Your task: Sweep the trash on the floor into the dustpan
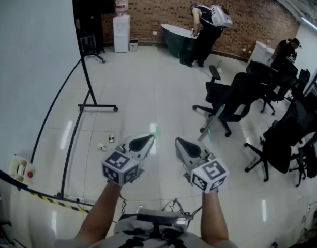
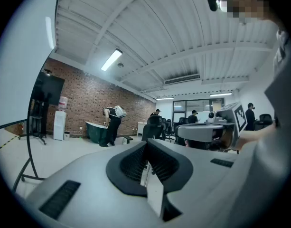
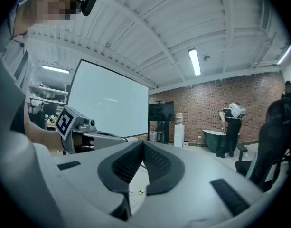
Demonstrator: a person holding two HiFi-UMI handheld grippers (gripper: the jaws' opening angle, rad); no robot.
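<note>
Two small bits of trash (image 1: 111,138) (image 1: 102,146) lie on the pale tiled floor, left of and a little beyond my left gripper (image 1: 148,138). That gripper is held level in front of me, its jaws shut with nothing between them (image 2: 146,144). My right gripper (image 1: 180,141) is beside it, also shut and empty (image 3: 143,144). Below its jaws a tiny yellow scrap (image 3: 141,192) shows on the floor. A pale long-handled tool (image 1: 211,124) leans by an office chair to the right; I cannot tell whether it is a broom or a dustpan.
A large white screen (image 1: 34,61) on a black stand (image 1: 99,107) fills the left. Black office chairs (image 1: 230,102) crowd the right. At the back are a water dispenser (image 1: 121,32), a dark green tub (image 1: 179,37) and a bending person (image 1: 207,25). Yellow-black tape (image 1: 49,199) runs near left.
</note>
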